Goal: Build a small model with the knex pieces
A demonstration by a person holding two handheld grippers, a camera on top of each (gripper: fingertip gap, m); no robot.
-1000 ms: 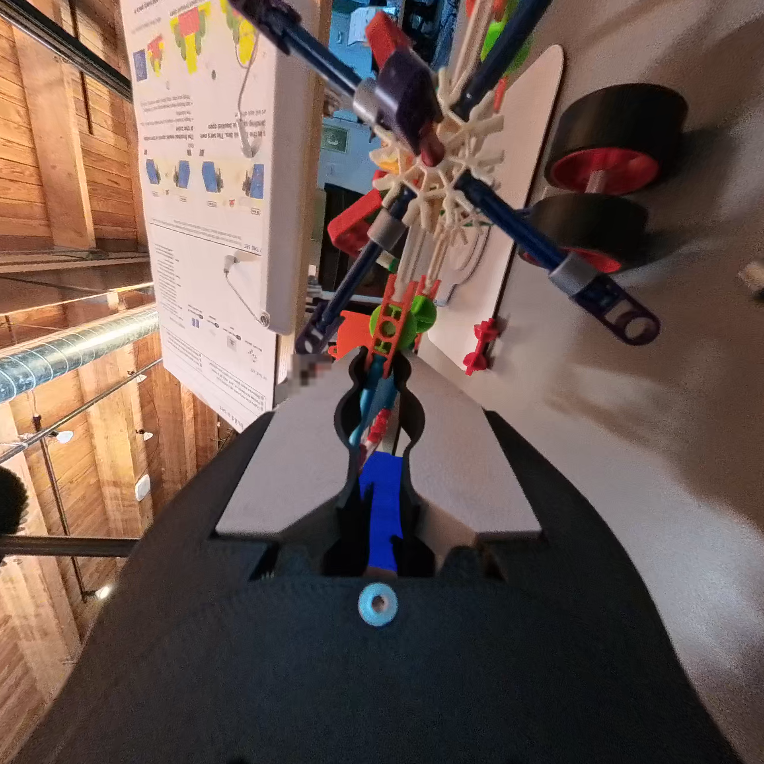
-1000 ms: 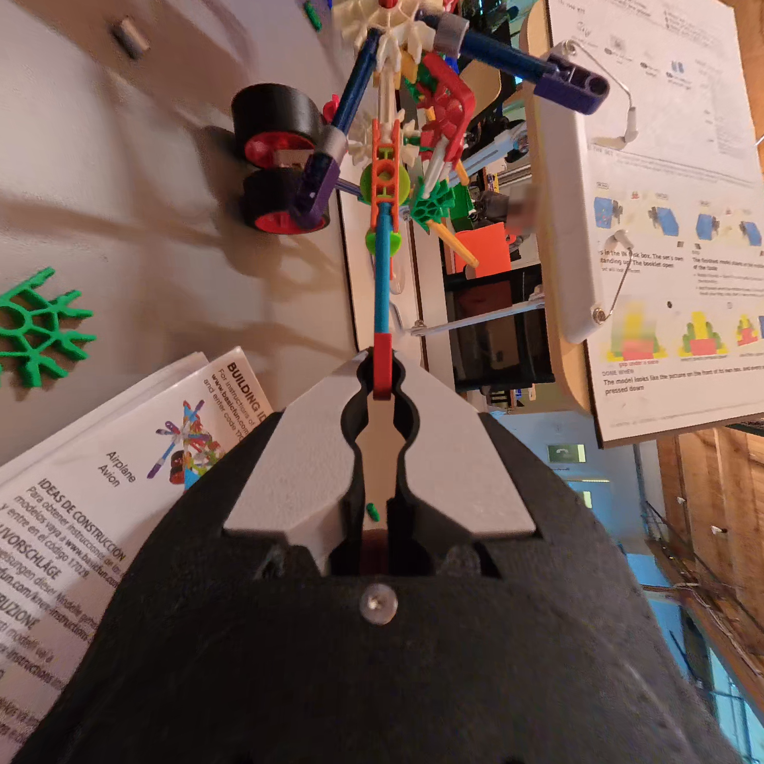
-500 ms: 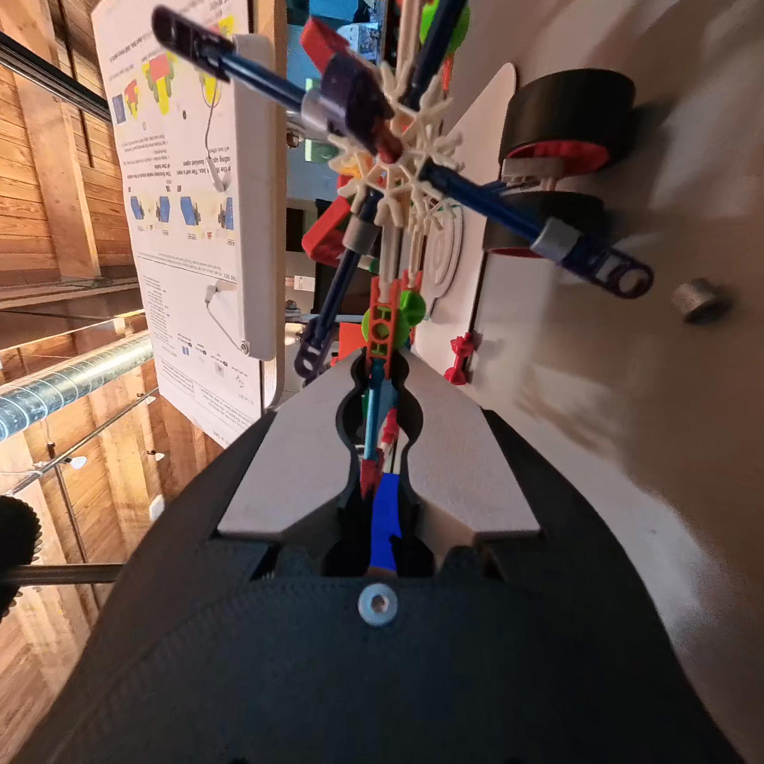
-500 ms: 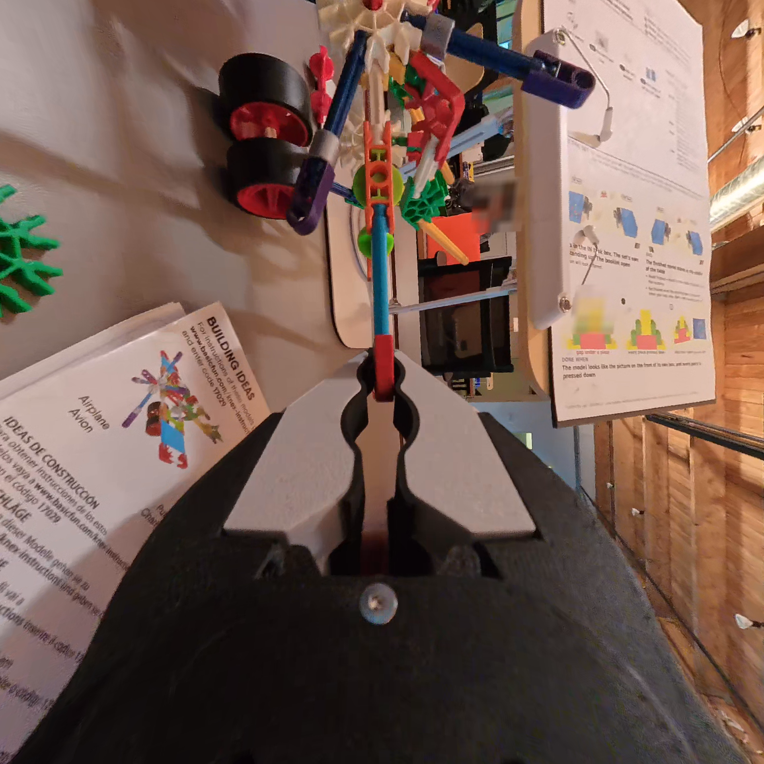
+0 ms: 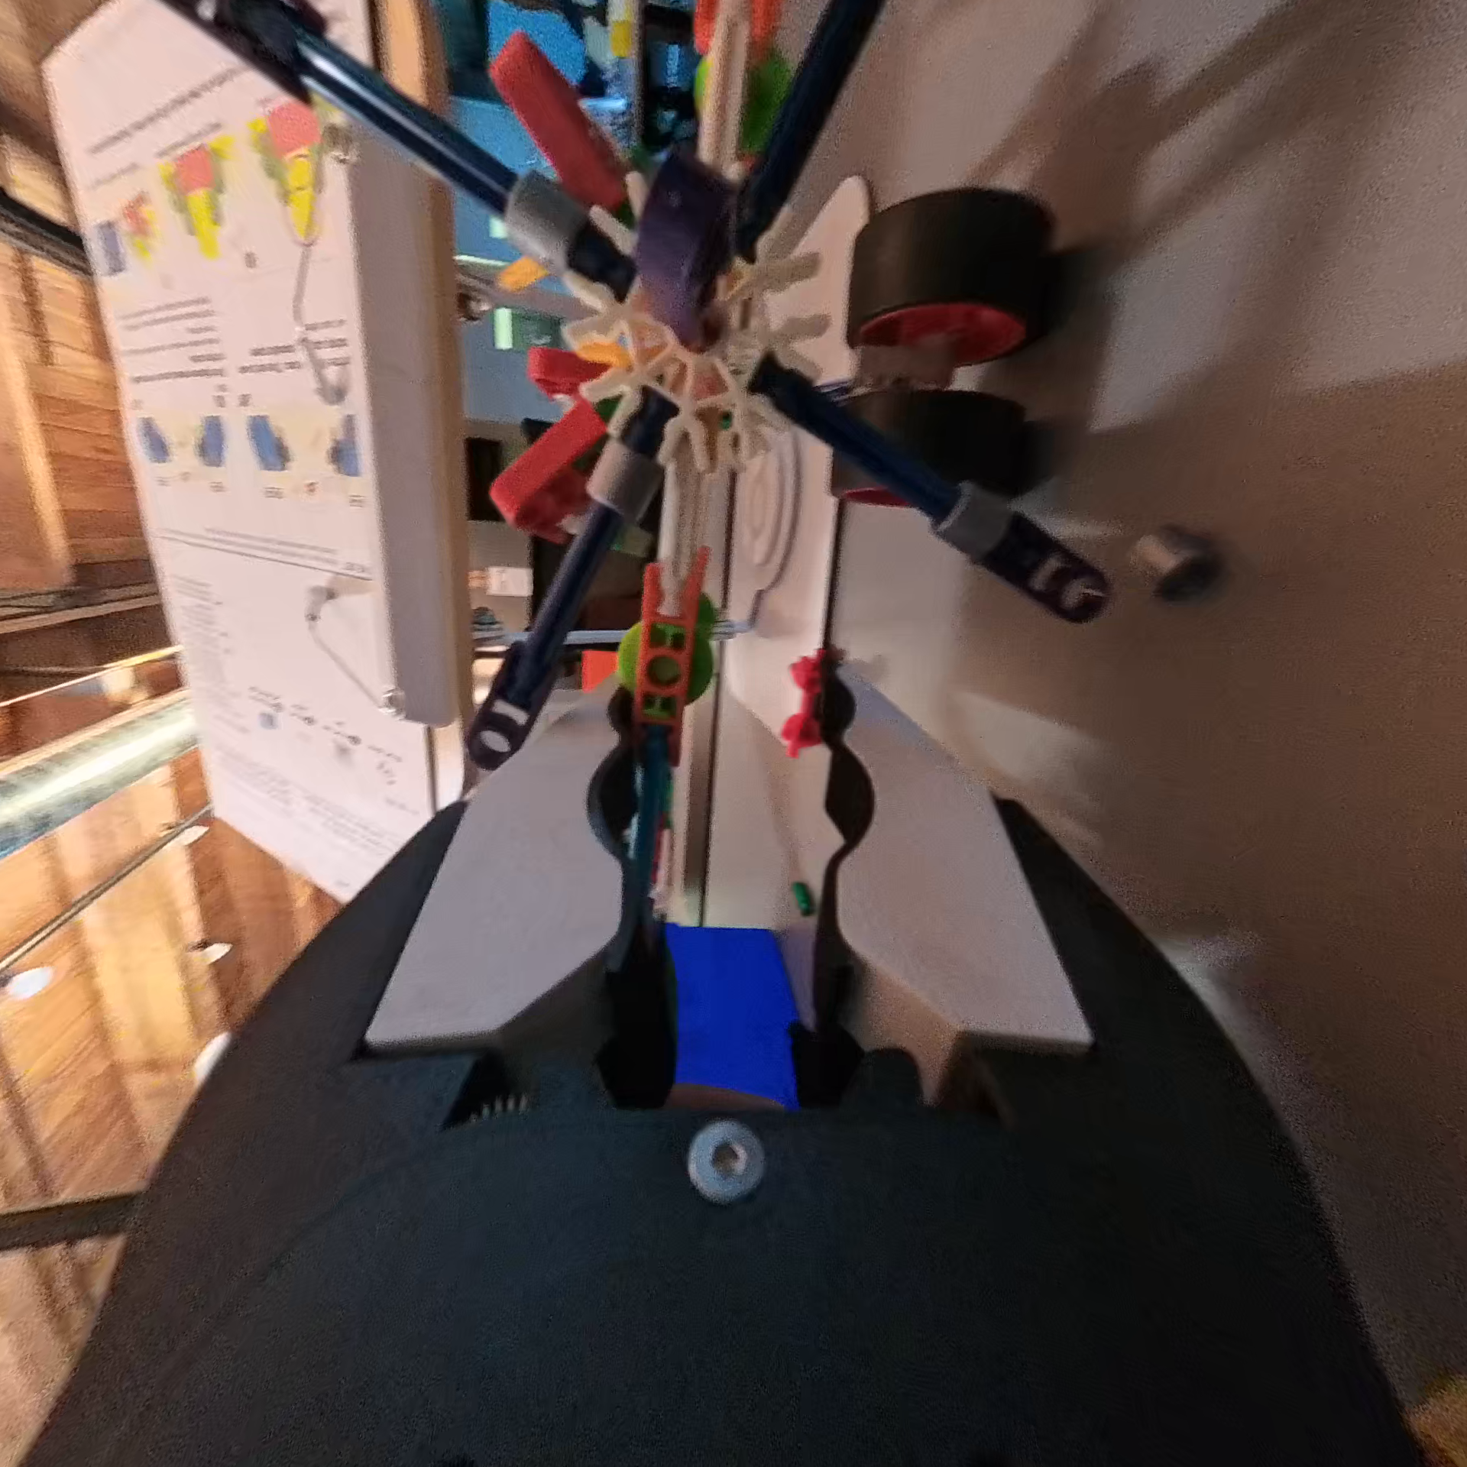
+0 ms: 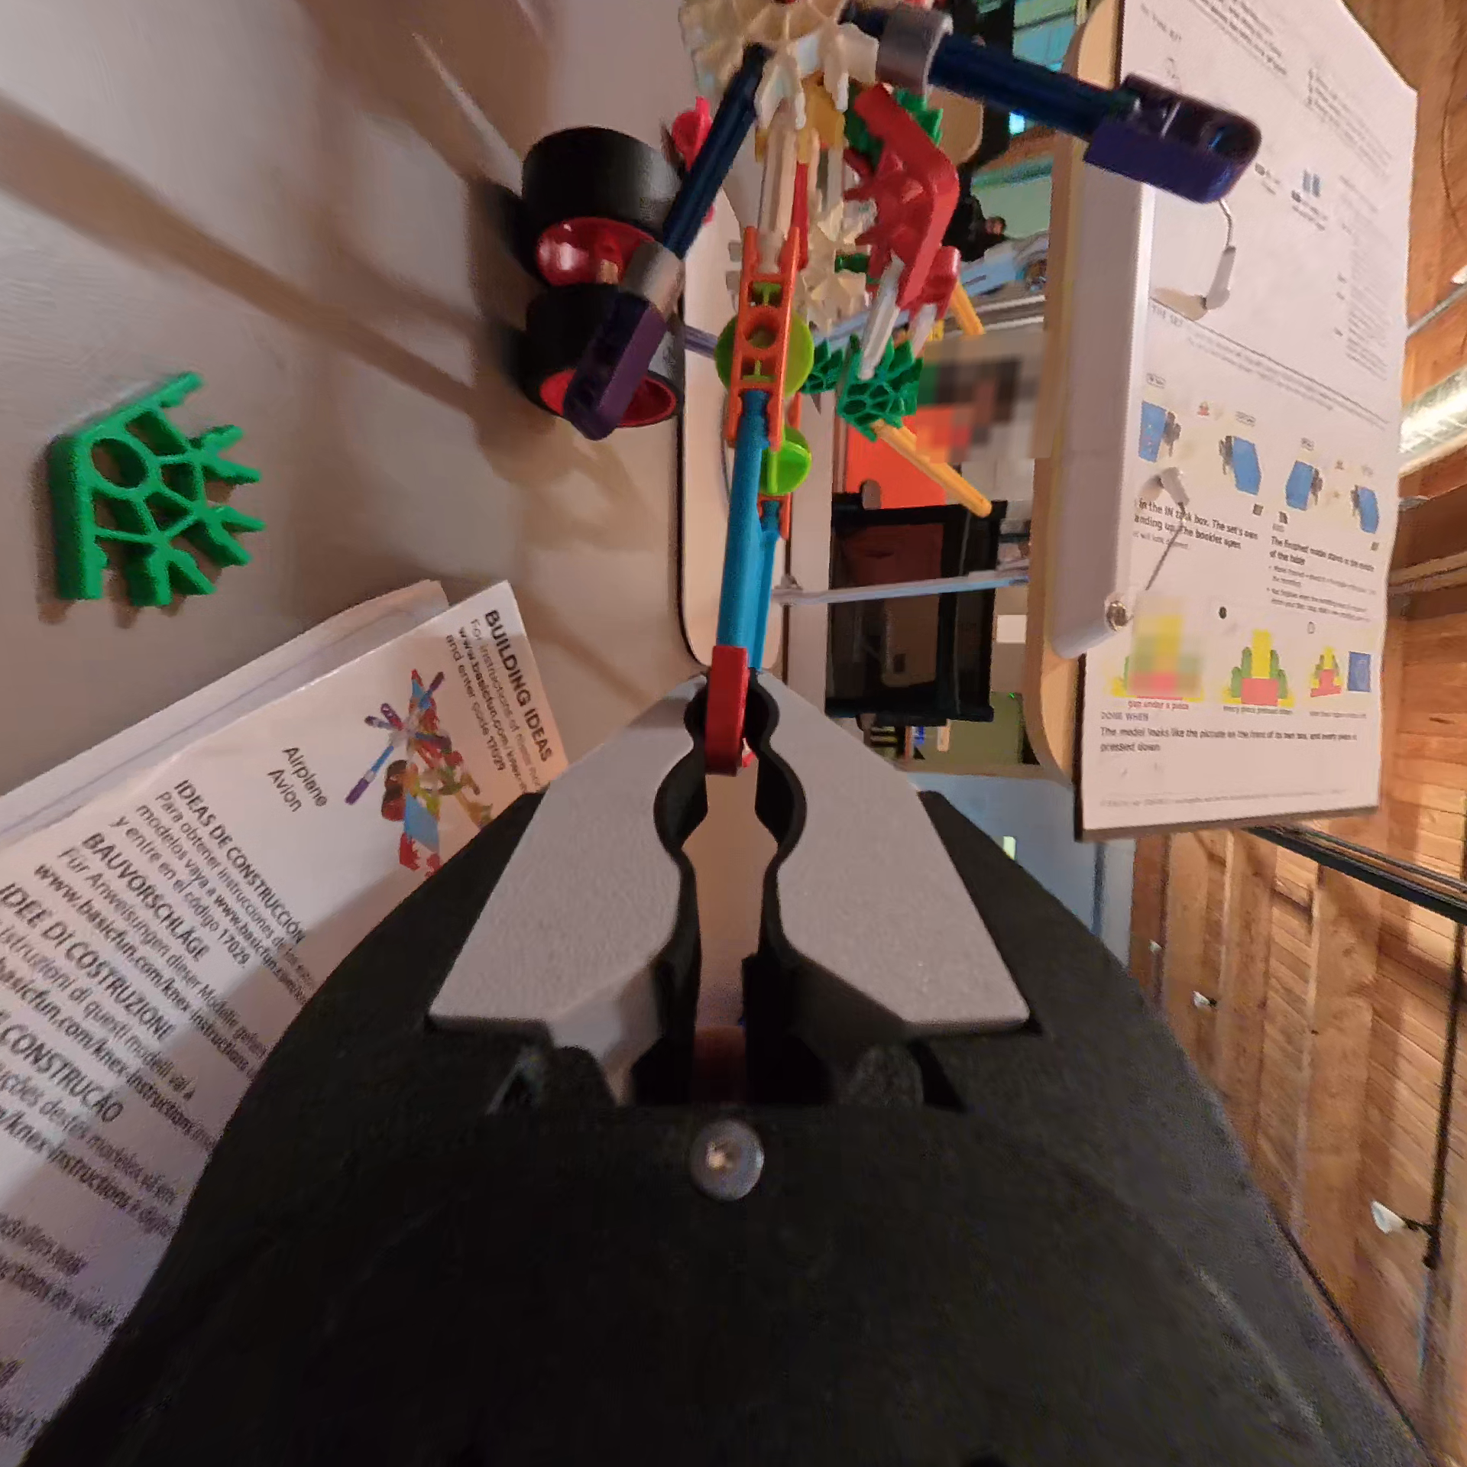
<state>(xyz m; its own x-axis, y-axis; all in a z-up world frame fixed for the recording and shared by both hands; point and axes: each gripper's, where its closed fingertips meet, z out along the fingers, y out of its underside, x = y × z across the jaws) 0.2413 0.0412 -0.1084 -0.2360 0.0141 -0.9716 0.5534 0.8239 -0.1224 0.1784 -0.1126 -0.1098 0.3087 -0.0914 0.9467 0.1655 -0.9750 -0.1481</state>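
My right gripper [image 6: 726,730] pinches the red end clip [image 6: 727,718] of the multicoloured plastic rod-and-connector model [image 6: 802,262], which extends toward 12 o'clock. My left gripper [image 5: 718,746] gapes wide around its light-blue rod [image 5: 652,802], near the 2 black wheels [image 5: 949,262] at 1 o'clock.

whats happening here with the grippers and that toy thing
The right gripper is shut on the red end piece of a light blue rod on a colourful rod-and-connector toy model, holding it in the air. The left gripper is open, with the orange connector at its fingertips. On the table lie two black wheels, a loose green connector and a booklet.
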